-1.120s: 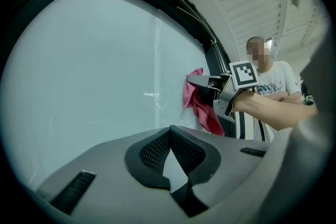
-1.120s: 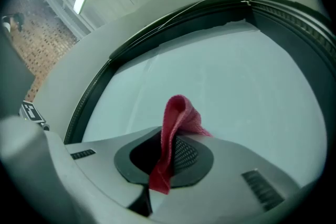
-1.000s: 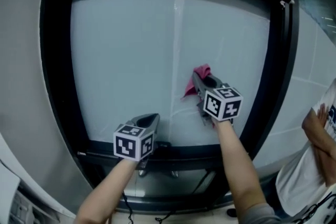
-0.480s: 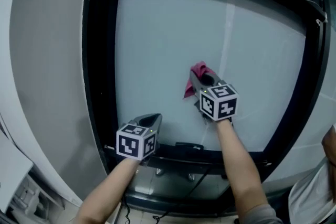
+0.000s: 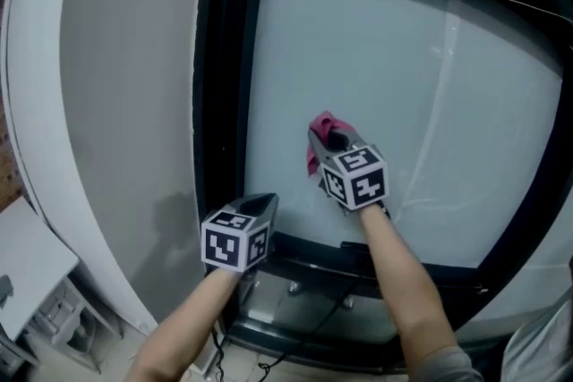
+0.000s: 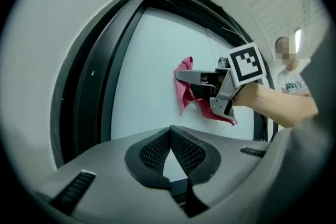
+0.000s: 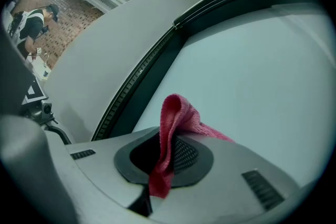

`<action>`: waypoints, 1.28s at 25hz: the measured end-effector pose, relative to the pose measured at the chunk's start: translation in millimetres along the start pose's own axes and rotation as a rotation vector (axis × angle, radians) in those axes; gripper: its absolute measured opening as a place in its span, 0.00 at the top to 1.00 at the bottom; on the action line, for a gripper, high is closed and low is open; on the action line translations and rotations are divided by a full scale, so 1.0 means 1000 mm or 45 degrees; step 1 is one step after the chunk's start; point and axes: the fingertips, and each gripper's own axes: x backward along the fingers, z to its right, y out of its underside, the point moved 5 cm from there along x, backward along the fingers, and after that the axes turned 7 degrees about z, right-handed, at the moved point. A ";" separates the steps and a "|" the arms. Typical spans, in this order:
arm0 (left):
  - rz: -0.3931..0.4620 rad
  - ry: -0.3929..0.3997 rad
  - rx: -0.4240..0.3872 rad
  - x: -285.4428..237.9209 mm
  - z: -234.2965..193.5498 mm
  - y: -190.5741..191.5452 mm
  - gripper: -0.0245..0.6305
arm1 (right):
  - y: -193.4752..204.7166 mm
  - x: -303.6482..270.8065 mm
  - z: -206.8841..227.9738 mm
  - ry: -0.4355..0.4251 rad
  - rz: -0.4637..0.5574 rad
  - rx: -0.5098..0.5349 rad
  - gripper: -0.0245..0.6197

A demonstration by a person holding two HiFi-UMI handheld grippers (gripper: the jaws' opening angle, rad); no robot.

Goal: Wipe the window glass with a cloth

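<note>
The window glass [image 5: 385, 49] is a large pale pane in a black frame [image 5: 228, 85]. A pink cloth [image 5: 320, 139] is pressed against the glass low on the left part of the pane, and my right gripper [image 5: 324, 137] is shut on it. In the right gripper view the pink cloth [image 7: 173, 128] bulges out from between the jaws toward the glass [image 7: 262, 71]. My left gripper [image 5: 260, 203] hangs lower, near the frame's bottom left corner, shut with nothing in it. From the left gripper view the cloth [image 6: 185, 84] and the right gripper [image 6: 184, 75] show against the glass [image 6: 152, 71].
A grey wall [image 5: 125, 103] lies left of the black frame. A black sill [image 5: 358, 268] runs under the pane. A white table corner [image 5: 27, 255] sits at lower left. A person in a white shirt [image 6: 287, 81] stands at the right of the window, and another person [image 7: 31, 21] is far off.
My right gripper has carried the cloth leftward across the glass, closer to the left frame. The head view has swung left too. The left gripper has stayed by the sill.
</note>
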 end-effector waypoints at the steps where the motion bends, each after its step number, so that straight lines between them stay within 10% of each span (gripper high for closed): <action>1: -0.003 -0.019 0.004 0.005 -0.006 0.001 0.96 | 0.003 -0.008 -0.010 -0.028 -0.013 0.005 0.94; 32: -0.111 -0.200 0.065 0.065 -0.074 0.052 0.96 | 0.155 -0.064 -0.169 -0.375 -0.290 -0.148 0.94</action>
